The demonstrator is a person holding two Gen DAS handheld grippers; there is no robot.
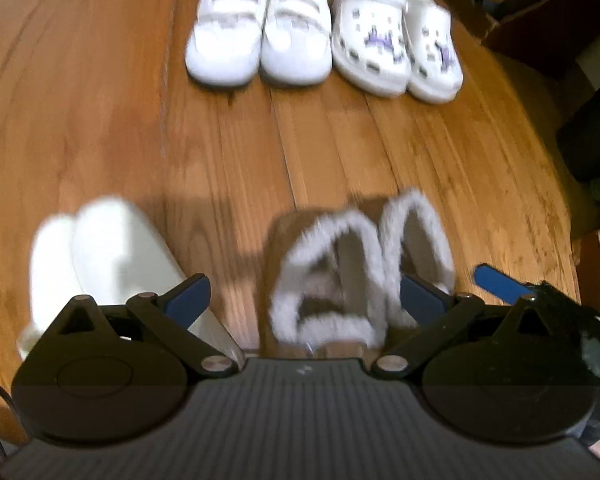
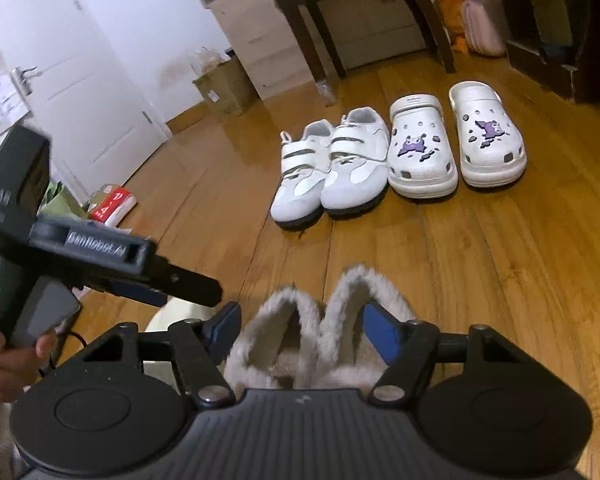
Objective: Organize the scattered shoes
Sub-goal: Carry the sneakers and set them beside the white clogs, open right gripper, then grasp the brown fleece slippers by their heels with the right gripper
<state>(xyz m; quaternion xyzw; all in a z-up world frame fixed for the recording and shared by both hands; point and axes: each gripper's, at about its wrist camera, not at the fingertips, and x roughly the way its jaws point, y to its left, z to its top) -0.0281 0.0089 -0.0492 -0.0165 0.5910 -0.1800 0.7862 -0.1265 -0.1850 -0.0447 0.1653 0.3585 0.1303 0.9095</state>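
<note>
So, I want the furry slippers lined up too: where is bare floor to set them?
Bare wooden floor lies between the furry slippers and the row of sneakers and clogs, and left of the sneakers. Crowded: beside the slippers, where white shoes and the left gripper sit.

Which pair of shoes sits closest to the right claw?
The fur-lined slippers, right between the right claw fingers. The white sneakers and white clogs sit farther off, in a row.

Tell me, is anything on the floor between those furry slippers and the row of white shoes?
No. Only bare wood floor shows between the furry slippers and the sneakers and clogs.
</note>
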